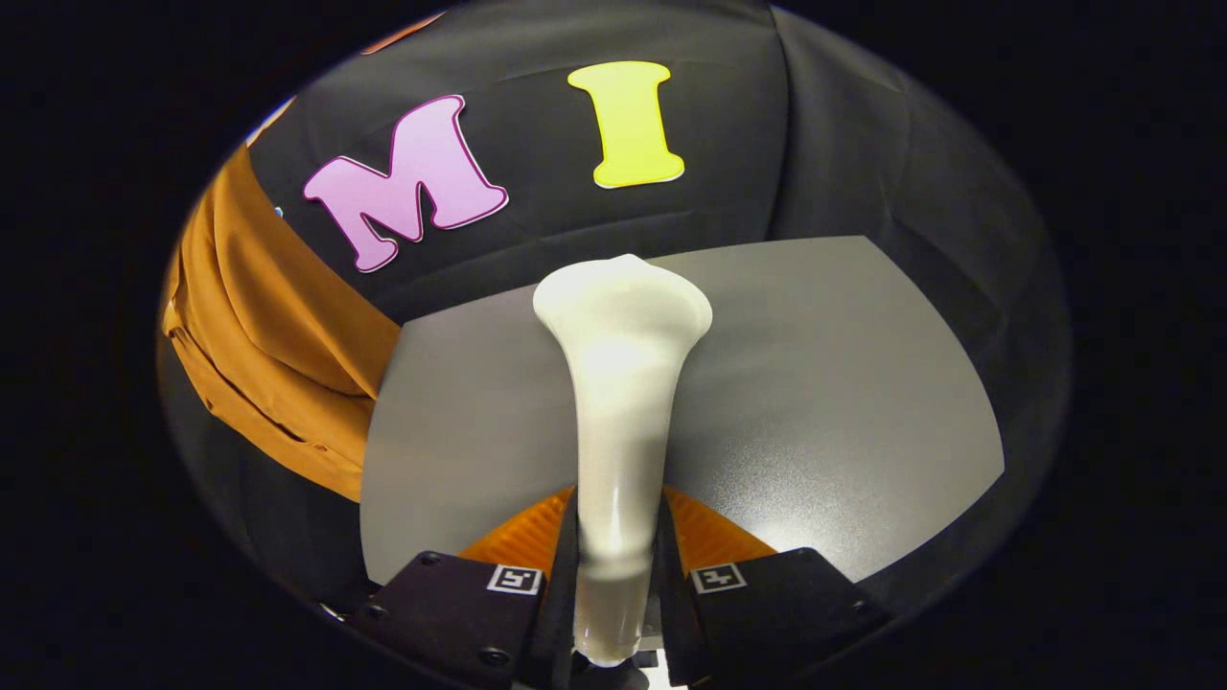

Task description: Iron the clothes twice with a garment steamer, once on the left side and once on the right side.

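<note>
A white garment steamer (618, 383) stands up between my fingers, its narrow handle clamped by both and its flared head reaching forward above the grey table (844, 383). My gripper (613, 575) is shut on that handle. An orange-brown garment (259, 335) hangs against the black wall off to the left, beyond the table's left edge, its buttoned hem dropping below the tabletop level. The steamer head is well apart from the garment, to its right.
The grey table spreads ahead and to the right of the fingers, with the black cloth wall (863, 144) close behind it. A dark gap lies between the table's left edge and the hanging garment.
</note>
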A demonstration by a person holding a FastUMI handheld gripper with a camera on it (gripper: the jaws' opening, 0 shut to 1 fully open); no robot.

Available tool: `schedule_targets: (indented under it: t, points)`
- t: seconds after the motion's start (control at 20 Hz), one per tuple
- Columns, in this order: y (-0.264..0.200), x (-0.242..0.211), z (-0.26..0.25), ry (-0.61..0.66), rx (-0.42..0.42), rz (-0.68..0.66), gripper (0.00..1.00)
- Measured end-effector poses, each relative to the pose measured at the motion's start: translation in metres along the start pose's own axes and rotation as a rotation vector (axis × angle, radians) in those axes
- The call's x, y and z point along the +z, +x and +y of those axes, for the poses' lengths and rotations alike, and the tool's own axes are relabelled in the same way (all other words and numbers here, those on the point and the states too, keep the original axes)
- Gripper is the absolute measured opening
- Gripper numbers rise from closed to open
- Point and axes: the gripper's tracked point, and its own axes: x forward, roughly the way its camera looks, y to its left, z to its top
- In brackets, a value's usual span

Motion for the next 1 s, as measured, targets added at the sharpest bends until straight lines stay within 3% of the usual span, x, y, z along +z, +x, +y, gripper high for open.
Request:
schedule_targets:
  t: [0.2,0.35,0.45,0.8,1.0]
  points:
    - [-0.008,0.006,0.0,0.033,0.019,-0.06,0.3]
    - [-0.025,0.011,-0.002,0.045,0.026,-0.124,0.3]
    - [-0.042,0.016,0.001,0.044,0.039,-0.161,0.24]
    - [-0.116,0.038,0.02,-0.007,0.018,-0.398,0.24]
    - [-0.165,0.032,0.065,-0.04,0.028,-0.526,0.24]
